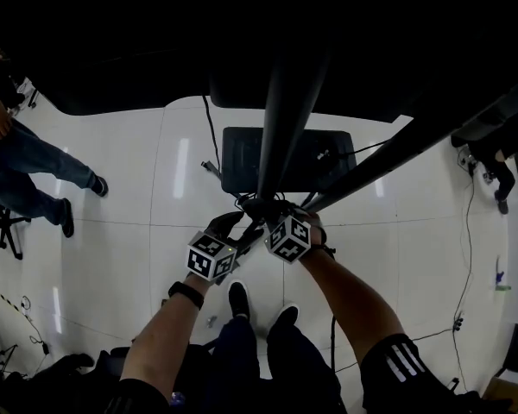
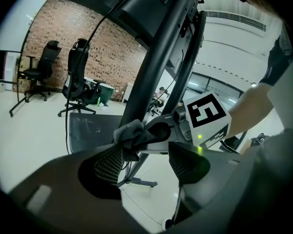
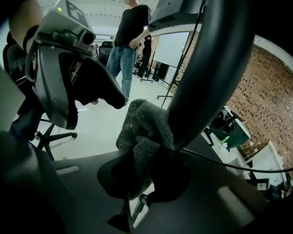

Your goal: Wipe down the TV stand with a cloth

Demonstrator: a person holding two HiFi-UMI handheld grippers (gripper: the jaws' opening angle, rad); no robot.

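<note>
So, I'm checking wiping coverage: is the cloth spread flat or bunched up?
Bunched up. In the right gripper view, the cloth is a crumpled wad clamped by the right gripper and pressed against the stand's pole.

You see two office chairs (image 2: 77, 77) by a brick wall (image 2: 53, 38) | person in jeans (image 1: 22, 175) stands at your left | cable (image 1: 469, 248) lies on white floor (image 1: 121, 231) beside you

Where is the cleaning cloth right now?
In the right gripper view, the grey cloth sits at the centre of the frame. It is pinched in the right gripper and pressed against the left side of the TV stand's dark pole.
</note>
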